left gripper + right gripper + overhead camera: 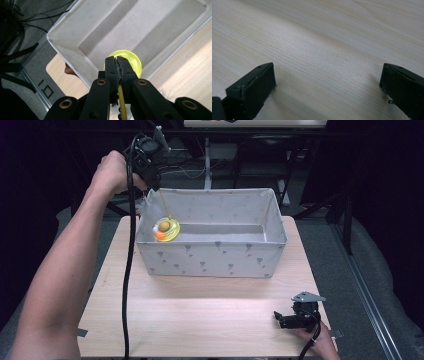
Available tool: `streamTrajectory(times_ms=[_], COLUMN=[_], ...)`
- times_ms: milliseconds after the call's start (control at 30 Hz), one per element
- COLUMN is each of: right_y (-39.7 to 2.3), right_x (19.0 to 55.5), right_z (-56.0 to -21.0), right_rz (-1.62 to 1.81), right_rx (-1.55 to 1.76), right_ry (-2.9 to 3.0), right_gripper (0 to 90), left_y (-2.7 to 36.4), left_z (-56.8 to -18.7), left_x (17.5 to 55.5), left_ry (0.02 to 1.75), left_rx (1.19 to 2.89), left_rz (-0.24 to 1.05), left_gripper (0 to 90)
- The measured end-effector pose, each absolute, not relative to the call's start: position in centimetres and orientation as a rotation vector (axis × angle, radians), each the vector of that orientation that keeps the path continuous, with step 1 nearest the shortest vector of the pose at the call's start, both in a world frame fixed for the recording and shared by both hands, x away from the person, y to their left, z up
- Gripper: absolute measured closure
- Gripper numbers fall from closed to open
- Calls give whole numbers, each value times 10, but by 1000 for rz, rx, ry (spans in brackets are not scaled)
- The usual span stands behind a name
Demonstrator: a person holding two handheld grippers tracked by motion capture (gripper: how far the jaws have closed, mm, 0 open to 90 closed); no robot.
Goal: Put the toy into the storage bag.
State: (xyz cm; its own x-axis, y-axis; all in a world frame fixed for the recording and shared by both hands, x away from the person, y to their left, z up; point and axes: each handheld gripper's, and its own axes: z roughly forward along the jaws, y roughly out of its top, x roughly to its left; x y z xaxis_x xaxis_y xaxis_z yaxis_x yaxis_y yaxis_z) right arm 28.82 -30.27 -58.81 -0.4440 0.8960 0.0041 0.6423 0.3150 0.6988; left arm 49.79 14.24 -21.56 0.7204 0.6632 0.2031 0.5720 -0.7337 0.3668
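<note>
A yellow saucer-shaped toy (166, 229) with an orange ball in it hangs on a thin yellow cord (165, 205) at the left end of a grey fabric box (210, 265), about level with its rim. My left gripper (154, 186) is held up above that end and is shut on the cord. In the left gripper view the closed jaws (116, 58) pinch the cord (121, 97), with the yellow toy (133, 60) below them over the box's corner. My right gripper (278, 317) rests on the table at the front right, open and with nothing in it (328, 75).
The box (75, 57) has nothing else inside and stands at the back of a light wooden table (200, 315). Black cables trail from both grippers. Dark floor and table legs lie behind the box.
</note>
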Motion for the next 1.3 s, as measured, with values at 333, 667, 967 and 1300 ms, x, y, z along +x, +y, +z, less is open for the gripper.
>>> streamTrajectory(times_ms=[333, 667, 967, 1300], right_y=[-303, -303, -303, -303], right_x=[288, 288, 288, 288], right_z=[-588, -588, -588, -588], right_rz=[899, 899, 899, 900], right_rx=[1367, 1367, 1367, 1367], right_ry=[2204, 2204, 2205, 2204], right_gripper=[0, 0, 0, 0], left_y=[150, 159, 168, 172], left_z=[-246, -285, -315, -341], left_x=[503, 508, 511, 515], left_ry=[1007, 1055, 1117, 1166], left_rx=[2684, 2724, 2750, 2781], left_rz=[403, 313, 254, 212], left_gripper=[882, 881, 881, 881])
